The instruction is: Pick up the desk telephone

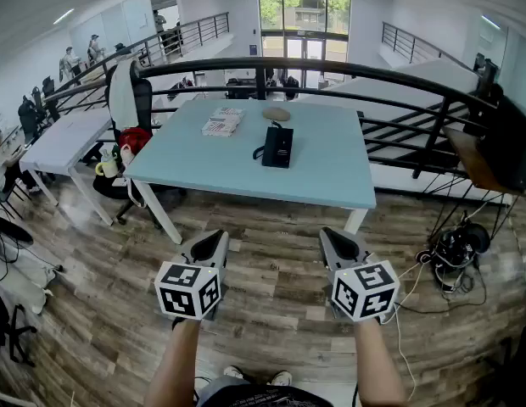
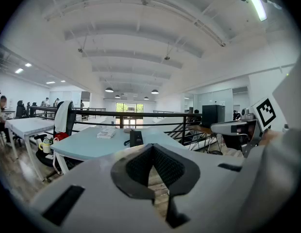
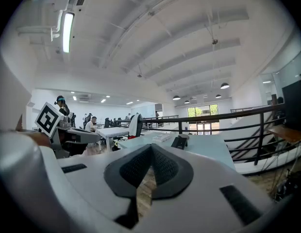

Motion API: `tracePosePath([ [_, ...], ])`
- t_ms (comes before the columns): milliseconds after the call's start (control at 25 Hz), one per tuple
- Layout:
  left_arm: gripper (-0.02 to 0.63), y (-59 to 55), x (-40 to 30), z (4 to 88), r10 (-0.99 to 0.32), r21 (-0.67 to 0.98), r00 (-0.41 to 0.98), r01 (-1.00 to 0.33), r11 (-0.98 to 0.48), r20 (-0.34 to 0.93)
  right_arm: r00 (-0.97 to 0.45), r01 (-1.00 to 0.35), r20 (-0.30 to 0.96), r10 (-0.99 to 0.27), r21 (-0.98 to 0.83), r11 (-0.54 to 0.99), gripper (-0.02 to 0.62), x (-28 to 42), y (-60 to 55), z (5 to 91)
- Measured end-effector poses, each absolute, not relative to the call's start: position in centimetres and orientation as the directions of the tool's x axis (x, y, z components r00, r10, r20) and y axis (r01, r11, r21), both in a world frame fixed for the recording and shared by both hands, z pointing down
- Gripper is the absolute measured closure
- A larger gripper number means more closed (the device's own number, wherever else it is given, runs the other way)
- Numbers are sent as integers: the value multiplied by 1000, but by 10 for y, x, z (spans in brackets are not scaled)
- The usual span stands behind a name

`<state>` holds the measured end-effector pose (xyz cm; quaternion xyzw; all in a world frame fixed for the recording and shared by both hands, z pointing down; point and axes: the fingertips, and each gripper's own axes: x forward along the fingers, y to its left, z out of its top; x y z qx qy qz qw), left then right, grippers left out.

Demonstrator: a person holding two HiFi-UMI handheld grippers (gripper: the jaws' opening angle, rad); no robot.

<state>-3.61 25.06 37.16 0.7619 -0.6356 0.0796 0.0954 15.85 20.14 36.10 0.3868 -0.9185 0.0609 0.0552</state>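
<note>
L claw (image 1: pixel 219 235) & R claw (image 1: pixel 329 233) are nearest, each at the end of a forearm at the bottom of the head view. They sit side by side w/ a gap btwn them, over the wood floor (image 1: pixel 271 329). Both claws are fully shut, pads pressed together, nothing in either. Tips aim ahead & slightly down, touching nothing.

A black railing (image 1: pixel 390 81) runs across the far side. The light blue desk (image 1: pixel 331 176) stands ahead of the claws, well apart from them. An office chair (image 1: pixel 131 100) w/ white cloth over its back sits at the desk's left end, w/ a red item (image 1: pixel 134 139) on it.

The desk telephone (image 1: pixel 277 146), black, lies flat near desk ctr, cord curling at its left. A stack of papers (image 1: pixel 221 123) lies left of the phone, toward the far-left corner. A small round tan item (image 1: pixel 276 114) sits just beyond the phone; can't tell what it is.
</note>
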Motion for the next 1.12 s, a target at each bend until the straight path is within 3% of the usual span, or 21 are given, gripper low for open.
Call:
tracePosePath([
  [960, 592, 169, -35, 384, -944, 92, 258, -965, -244, 206, -678, -729, 176, -713, -43, 683, 591, 144, 133, 383],
  [1120, 554, 132, -49, 388, -937, 107, 281, -959, -264, 208, -666, -739, 191, -721, -44, 672, 555, 129, 102, 389],
])
